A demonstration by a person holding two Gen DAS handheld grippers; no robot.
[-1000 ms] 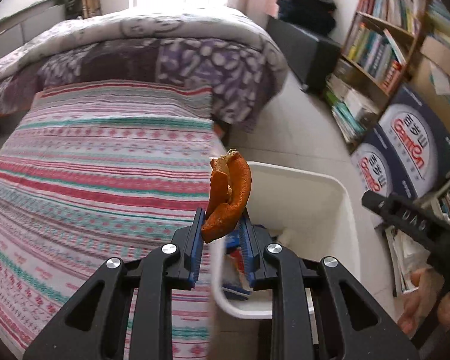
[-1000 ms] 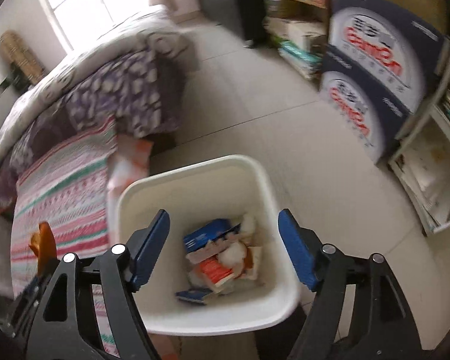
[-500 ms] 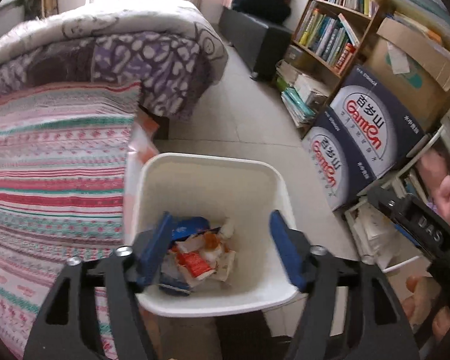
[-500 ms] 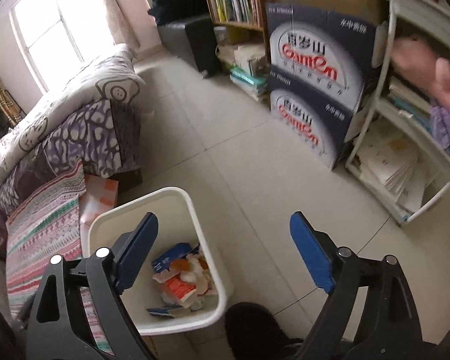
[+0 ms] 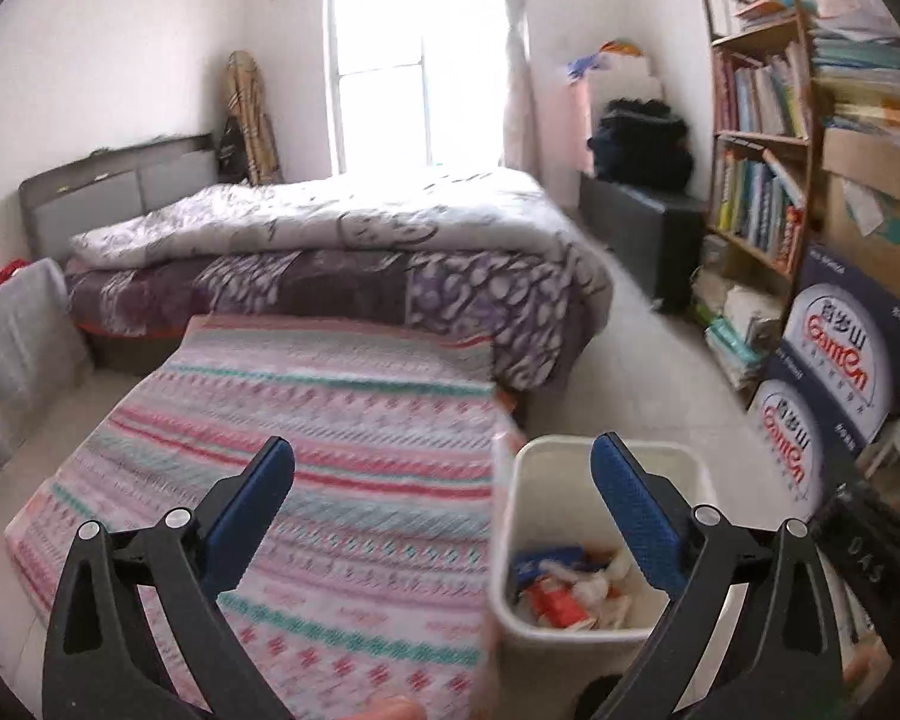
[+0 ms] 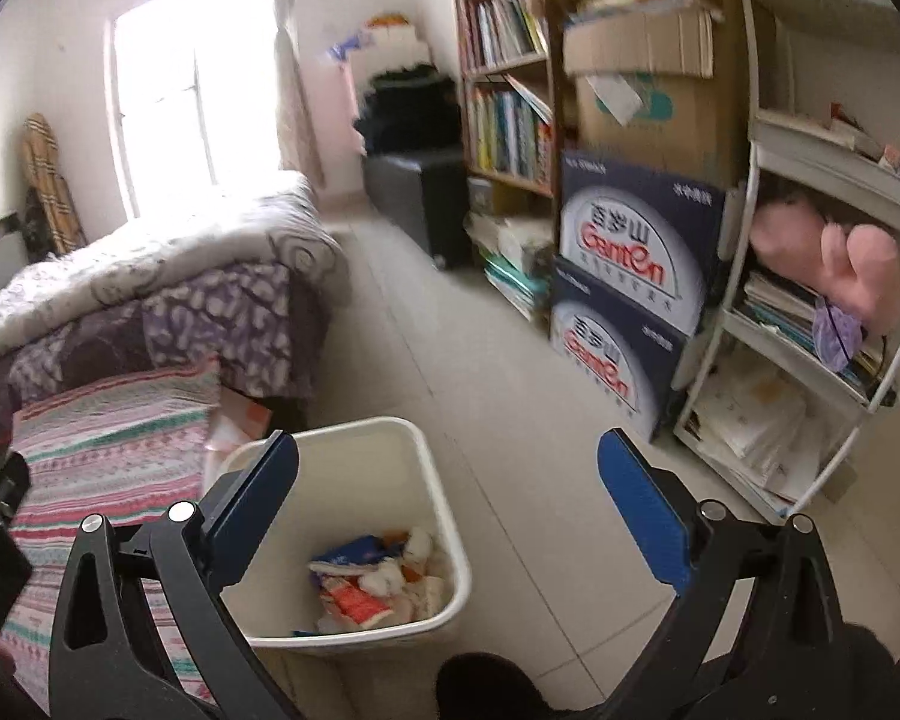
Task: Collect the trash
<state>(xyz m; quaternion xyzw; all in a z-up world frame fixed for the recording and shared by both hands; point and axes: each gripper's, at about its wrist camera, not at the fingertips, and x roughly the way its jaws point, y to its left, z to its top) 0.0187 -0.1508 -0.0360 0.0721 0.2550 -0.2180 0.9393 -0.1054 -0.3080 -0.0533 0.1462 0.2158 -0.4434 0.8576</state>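
Right wrist view: white bin [image 6: 444, 546] holds crumpled wrappers and tissue [image 6: 378, 585]. Both the left gripper [image 5: 444, 498] and the right gripper [image 6: 447, 495] have just been opening; their fingers stand wide apart, empty.

A second ago your left gripper [image 5: 444, 501] was clamped on a piece of orange peel beside the white bin [image 5: 600, 540]; the peel is gone from it now, and its jaws have just been opening with nothing between them. Your right gripper [image 6: 447, 495] has also just been opening its jaws, and they too are bare. Both cameras have tilted up from the bin: it sat mid-frame before and now lies low, with the window [image 5: 417, 60] and bookshelf [image 6: 507, 96] in sight.
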